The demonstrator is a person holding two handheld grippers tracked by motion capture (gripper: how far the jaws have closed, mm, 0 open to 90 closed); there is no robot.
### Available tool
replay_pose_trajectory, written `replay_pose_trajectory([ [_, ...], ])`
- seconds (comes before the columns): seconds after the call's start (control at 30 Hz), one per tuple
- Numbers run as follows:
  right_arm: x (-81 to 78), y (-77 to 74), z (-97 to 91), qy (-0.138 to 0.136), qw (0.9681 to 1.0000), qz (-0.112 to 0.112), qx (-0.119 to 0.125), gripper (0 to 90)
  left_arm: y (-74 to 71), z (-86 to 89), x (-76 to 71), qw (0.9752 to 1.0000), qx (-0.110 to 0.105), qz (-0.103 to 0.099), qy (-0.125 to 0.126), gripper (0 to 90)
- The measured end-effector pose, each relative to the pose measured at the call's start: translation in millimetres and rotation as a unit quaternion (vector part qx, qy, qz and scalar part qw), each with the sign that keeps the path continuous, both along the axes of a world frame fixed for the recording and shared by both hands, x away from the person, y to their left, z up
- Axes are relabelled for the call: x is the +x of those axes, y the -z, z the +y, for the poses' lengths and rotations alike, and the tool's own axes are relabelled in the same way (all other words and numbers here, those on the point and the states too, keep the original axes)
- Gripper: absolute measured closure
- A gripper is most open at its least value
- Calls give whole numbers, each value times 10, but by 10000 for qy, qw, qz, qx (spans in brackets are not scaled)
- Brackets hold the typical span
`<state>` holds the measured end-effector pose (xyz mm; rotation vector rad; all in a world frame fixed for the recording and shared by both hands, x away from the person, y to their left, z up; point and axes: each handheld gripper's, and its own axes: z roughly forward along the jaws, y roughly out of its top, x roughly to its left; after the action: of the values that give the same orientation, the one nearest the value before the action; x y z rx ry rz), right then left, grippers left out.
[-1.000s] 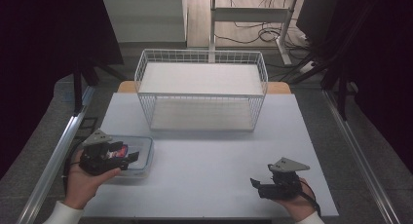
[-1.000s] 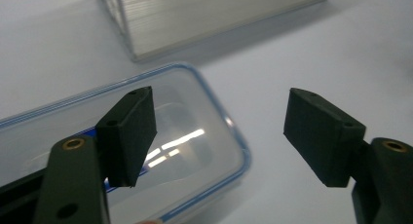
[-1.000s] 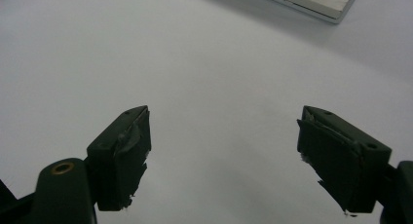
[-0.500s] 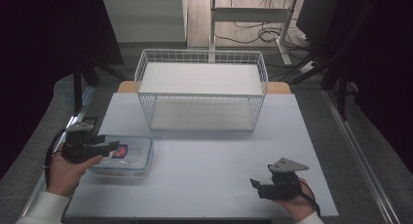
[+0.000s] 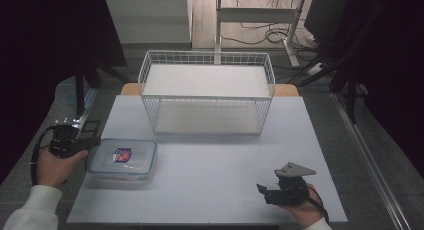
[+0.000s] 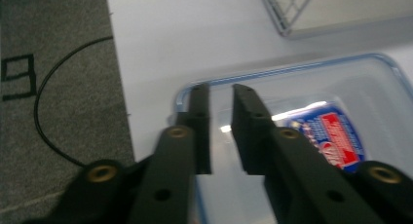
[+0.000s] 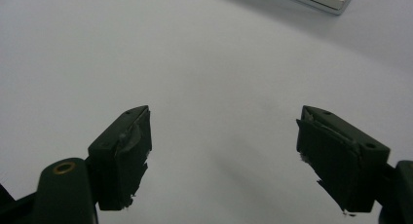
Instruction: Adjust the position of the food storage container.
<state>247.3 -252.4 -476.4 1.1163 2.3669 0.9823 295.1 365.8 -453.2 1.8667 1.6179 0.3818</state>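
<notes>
While I watch from the high view, the white surface [image 5: 210, 185] shows wide bare room across its middle and right side, with the wire basket [image 5: 207, 92] standing at its far edge. The clear lidded container [image 5: 122, 159] lies near the surface's left edge, well apart from the basket.

My left tongs [image 5: 87, 140] sit just beside the container's left end, right at the surface's left border, with grey floor beyond. Seen along the left gripper view, the left tongs [image 6: 219, 95] have just been closing and now stand with a thin gap between them, nothing pinched there, their tips over the container's [image 6: 302, 136] near corner; whether they touch the lid I cannot tell.

My right tongs [image 5: 261, 189] rest near the front right corner of the surface, released and spread wide [image 7: 221, 121] over bare white.

On the container's lid a label [image 6: 331, 136] carries red and blue print, too blurred to read.
</notes>
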Motion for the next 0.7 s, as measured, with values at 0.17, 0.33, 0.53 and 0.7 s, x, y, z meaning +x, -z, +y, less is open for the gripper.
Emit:
replay_pose_trajectory([
  [0.17,-2,6,13,-4,10000,21,-28,203,84,118,41,9997,114,219,-71,897],
  [0.33,2,9,6,-7,10000,35,-20,205,187,248,42,9988,166,420,-199,900],
  [0.53,2,9,4,-1,10000,37,-7,206,385,350,74,9963,268,756,-306,900],
  [0.7,2,14,8,-11,10000,48,-18,208,489,333,83,9950,304,915,-248,900],
])
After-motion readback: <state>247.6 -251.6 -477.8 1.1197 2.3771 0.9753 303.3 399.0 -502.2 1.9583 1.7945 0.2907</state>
